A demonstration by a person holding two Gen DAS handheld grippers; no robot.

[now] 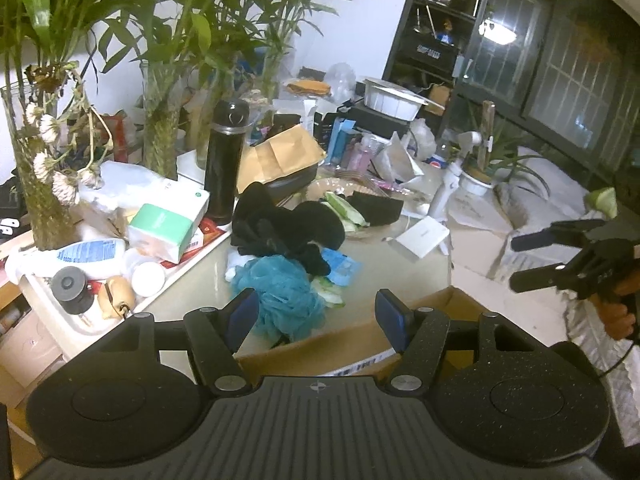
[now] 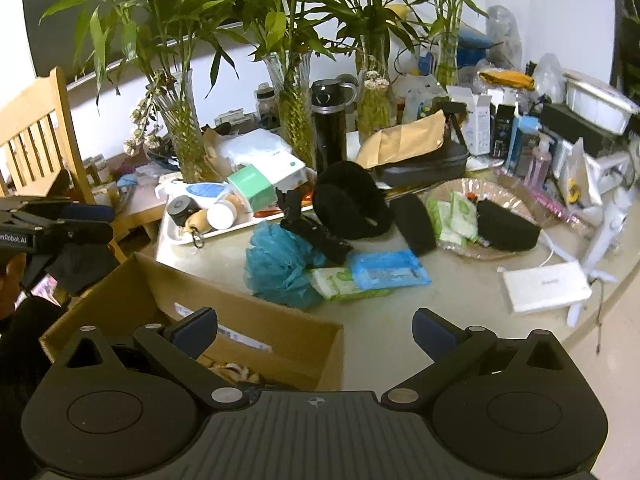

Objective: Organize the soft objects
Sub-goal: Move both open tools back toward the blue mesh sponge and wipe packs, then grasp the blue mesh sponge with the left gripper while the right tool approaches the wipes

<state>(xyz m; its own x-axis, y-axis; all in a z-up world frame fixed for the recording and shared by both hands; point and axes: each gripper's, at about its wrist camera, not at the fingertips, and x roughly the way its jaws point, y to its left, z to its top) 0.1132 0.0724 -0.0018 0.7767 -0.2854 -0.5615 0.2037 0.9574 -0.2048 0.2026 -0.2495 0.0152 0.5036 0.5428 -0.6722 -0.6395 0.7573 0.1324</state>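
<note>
We can't make out what lies inside the open brown cardboard box (image 2: 192,316), our right gripper's body hiding most of it, and the black fabric pile (image 1: 280,228) covers part of the teal mesh bath sponge (image 1: 280,296).

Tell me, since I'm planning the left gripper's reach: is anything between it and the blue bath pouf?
Nothing visible does. The open left gripper faces the blue bath pouf directly; black fabric lies behind it.
</note>
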